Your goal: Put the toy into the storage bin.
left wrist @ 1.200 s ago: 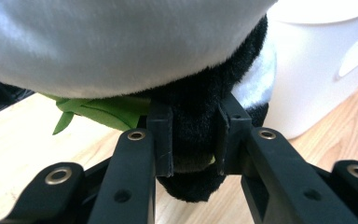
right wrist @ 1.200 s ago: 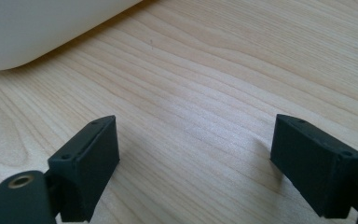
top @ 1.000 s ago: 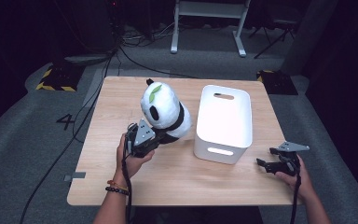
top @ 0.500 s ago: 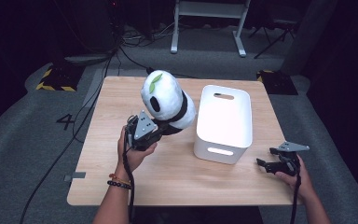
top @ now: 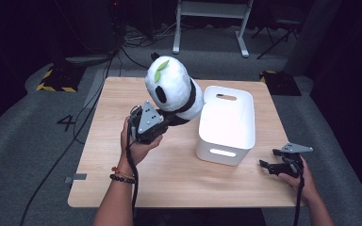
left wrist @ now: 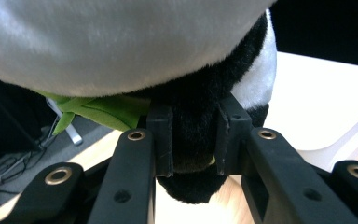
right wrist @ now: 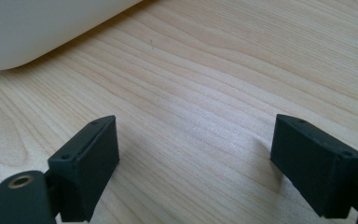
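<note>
The carrying step looks to be in hand: the left gripper (top: 156,123) is clenched on a black limb of the toy panda (top: 173,89), holding it in the air just left of the white bin (top: 226,123). Next it probably needs swinging over the bin's open top before letting go. The panda is plush, white and black, with a green leaf on its head. The right gripper (top: 283,162), jaws spread and empty, rests right of the bin
</note>
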`<state>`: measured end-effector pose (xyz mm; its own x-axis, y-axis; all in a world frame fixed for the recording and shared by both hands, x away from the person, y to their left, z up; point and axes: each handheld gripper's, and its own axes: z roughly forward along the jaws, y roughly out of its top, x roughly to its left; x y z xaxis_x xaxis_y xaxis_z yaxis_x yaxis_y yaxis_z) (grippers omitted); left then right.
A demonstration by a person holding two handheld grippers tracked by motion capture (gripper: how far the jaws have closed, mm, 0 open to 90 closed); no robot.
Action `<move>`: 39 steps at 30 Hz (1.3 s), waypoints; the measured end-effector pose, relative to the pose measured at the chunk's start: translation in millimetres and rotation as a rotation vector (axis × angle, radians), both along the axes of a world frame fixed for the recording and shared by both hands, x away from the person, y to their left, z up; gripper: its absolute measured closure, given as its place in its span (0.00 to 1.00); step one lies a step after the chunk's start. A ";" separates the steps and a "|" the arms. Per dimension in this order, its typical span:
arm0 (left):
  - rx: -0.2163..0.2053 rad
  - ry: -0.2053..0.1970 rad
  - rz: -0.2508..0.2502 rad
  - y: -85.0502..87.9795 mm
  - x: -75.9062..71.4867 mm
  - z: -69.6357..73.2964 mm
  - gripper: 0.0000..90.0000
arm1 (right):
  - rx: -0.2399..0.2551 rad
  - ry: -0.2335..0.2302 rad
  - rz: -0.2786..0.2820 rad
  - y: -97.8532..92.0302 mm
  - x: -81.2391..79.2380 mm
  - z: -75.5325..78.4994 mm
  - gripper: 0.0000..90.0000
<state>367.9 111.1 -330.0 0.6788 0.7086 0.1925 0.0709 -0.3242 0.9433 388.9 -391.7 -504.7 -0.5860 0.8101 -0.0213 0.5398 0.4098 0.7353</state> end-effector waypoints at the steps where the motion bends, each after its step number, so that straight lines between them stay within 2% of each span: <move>1: 0.024 -0.010 -0.002 -0.1 -0.2 3.0 0.80 | 0.000 0.001 0.000 0.0 0.0 0.0 0.17; 4: 0.016 -0.015 -0.018 -5.7 -0.2 7.7 0.80 | -0.001 -0.001 0.001 -0.1 0.1 -0.1 0.17; 6: 0.031 -0.022 -0.014 -9.0 0.7 10.0 0.80 | -0.001 -0.001 0.001 -0.1 0.1 -0.1 0.17; 12: -0.002 -0.036 -0.044 -19.6 2.5 16.1 0.80 | -0.001 0.000 0.001 -0.2 0.1 -0.1 0.17; 15: 0.006 -0.046 -0.061 -27.1 3.1 19.6 0.80 | -0.001 0.000 0.001 -0.2 0.1 0.0 0.17; 19: -0.006 -0.046 -0.093 -40.8 4.3 20.4 0.80 | 0.000 0.000 0.001 -0.1 0.0 0.0 0.17; 22: -0.001 -0.043 -0.115 -51.6 6.2 19.1 0.80 | 0.000 0.000 0.000 0.0 0.0 0.0 0.17; 23: 0.013 -0.044 -0.124 -54.5 7.1 18.8 0.80 | 0.000 0.000 0.000 0.0 0.0 0.0 0.17; 27: 0.015 -0.043 -0.145 -69.1 8.3 14.7 0.80 | 0.000 0.001 -0.001 0.1 -0.1 0.0 0.17; 29: 0.021 -0.032 -0.155 -75.7 9.5 12.4 0.80 | 0.001 0.001 -0.001 0.1 -0.1 0.0 0.17; 33: 0.064 -0.017 -0.184 -87.0 11.3 8.6 0.80 | 0.002 0.001 -0.003 0.4 -0.3 0.0 0.17; 36: 0.074 -0.002 -0.190 -93.5 11.9 4.4 0.79 | 0.002 0.001 -0.002 0.4 -0.3 0.0 0.17; 37: 0.063 -0.002 -0.186 -96.7 12.6 0.9 0.79 | 0.002 0.001 -0.002 0.4 -0.3 0.0 0.17; 39: 0.086 0.015 -0.196 -101.4 14.2 -4.0 0.79 | 0.002 0.001 -0.002 0.4 -0.3 0.0 0.17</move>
